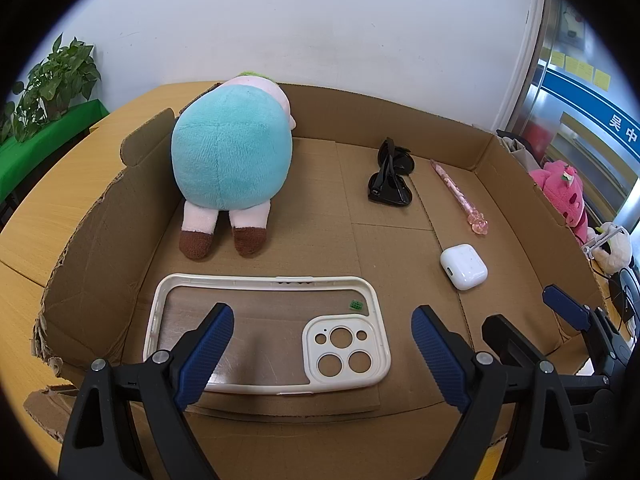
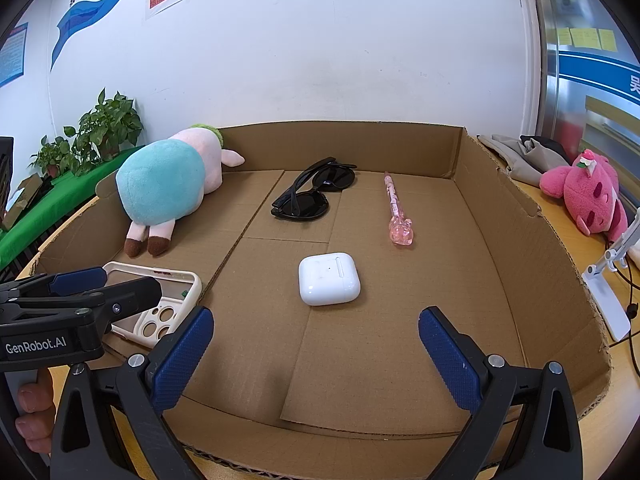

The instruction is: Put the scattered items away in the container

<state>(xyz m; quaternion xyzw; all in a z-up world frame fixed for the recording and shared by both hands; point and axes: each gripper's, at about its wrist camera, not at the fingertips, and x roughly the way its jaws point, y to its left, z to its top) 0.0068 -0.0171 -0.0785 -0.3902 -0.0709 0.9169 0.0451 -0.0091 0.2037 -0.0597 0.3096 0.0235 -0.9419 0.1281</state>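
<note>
So everything's sitting inside the shallow cardboard box [image 2: 500,216] on the wooden bench [image 1: 60,184]. Taking the white earbud case [image 2: 329,279] as the landmark, roughly mid-floor: the black sunglasses [image 2: 316,196] lie behind it, folded; the pink pen [image 2: 396,212] is behind and a bit right, its chunky clear end pointing toward the case. The plush toy [image 2: 168,188] in teal lies face down off to the far left of the case, by the box's left wall. The cream phone case [image 1: 268,332] lies flat, left of the earbud case and nearer the cameras.

The left tongs [image 1: 322,350] hang spread wide right over the phone case, gripping nothing. The right tongs [image 2: 316,354] are also wide apart and empty, just in front of the earbud case.
</note>
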